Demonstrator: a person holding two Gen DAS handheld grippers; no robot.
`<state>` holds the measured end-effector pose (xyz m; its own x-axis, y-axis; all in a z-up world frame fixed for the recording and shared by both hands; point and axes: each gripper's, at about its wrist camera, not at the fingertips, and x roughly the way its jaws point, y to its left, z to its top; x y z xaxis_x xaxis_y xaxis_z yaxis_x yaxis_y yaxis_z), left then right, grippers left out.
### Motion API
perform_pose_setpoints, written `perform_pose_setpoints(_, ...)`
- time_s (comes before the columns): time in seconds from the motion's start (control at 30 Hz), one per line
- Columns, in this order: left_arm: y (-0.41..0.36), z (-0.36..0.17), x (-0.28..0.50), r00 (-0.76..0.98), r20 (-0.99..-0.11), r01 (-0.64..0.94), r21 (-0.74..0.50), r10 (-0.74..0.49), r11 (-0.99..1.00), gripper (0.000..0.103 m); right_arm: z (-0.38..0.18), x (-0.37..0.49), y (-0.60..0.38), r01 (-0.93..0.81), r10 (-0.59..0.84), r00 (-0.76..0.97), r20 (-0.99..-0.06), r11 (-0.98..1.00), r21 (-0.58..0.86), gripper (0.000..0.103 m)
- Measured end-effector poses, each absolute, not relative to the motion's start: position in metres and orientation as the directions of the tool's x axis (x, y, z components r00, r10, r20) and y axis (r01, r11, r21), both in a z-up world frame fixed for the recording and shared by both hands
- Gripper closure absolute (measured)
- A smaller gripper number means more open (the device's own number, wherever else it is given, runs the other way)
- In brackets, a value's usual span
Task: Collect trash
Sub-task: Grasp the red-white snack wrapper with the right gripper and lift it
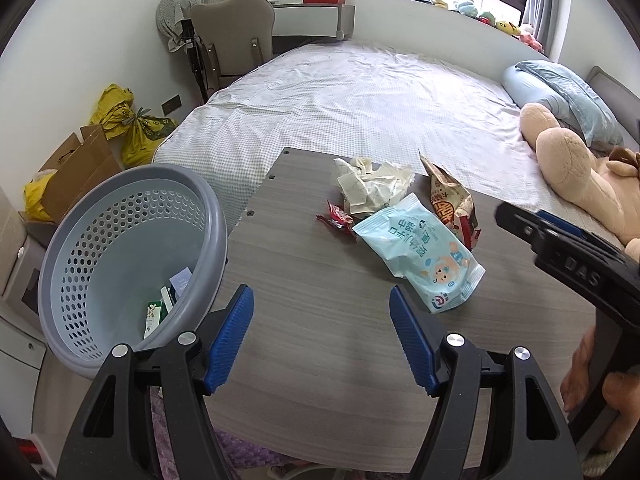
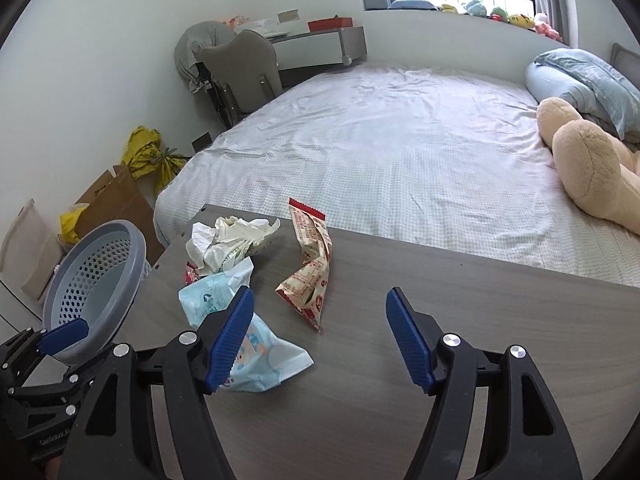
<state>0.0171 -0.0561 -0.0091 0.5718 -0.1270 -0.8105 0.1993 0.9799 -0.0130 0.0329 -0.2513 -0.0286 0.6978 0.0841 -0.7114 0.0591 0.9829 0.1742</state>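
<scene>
Red wrapper point(image 1: 335, 222) half-hidden under crumpled tissue point(image 1: 370, 188) and blue packet point(image 1: 420, 256).

Grey wood-grain table point(image 1: 320, 340) bearing crumpled tissue point(image 1: 372, 188), blue wipes packet point(image 1: 420, 252), snack wrapper point(image 2: 312, 268), red wrapper point(image 1: 336, 222).

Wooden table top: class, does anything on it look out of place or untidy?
Yes. Litter lies loose on the table: crumpled white paper, a pale blue wipes packet, a twisted snack wrapper and a small red wrapper. The basket at the table's left edge holds only a few scraps.
</scene>
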Motion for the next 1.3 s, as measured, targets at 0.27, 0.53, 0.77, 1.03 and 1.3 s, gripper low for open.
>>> perform_pose_setpoints(0.27, -0.050, -0.016, 0.023, 0.561, -0.818, 0.185, -0.024, -0.126, 0.982, 0.035, -0.048, 0.076, -0.250, 0.084, 0.054, 0.640, -0.767, 0.987, 0.139, 0.036)
perform_pose_setpoints(0.53, -0.047, -0.018, 0.027, 0.557, -0.820, 0.178, -0.038, -0.132, 0.983, 0.035, -0.068, 0.100, -0.246, 0.097, 0.034, 0.589, -0.807, 0.989, 0.112, 0.037)
perform_pose_setpoints(0.77, -0.053, -0.018, 0.027, 0.556, -0.820, 0.186, -0.037, -0.136, 0.982, 0.035, -0.074, 0.106, -0.245, 0.085, 0.048, 0.572, -0.819, 0.989, 0.118, 0.067)
perform_pose_setpoints(1.03, -0.073, -0.015, 0.031, 0.558, -0.816, 0.196, -0.048, -0.152, 0.979, 0.035, -0.067, 0.086, -0.262, 0.101, 0.071, 0.613, -0.787, 0.981, 0.168, 0.078)
perform_pose_setpoints(1.3, -0.107, -0.017, 0.037, 0.526, -0.829, 0.220, -0.083, -0.190, 0.972, 0.035, -0.053, 0.030, -0.305, 0.208, 0.022, 0.668, -0.744, 0.954, 0.216, 0.078)
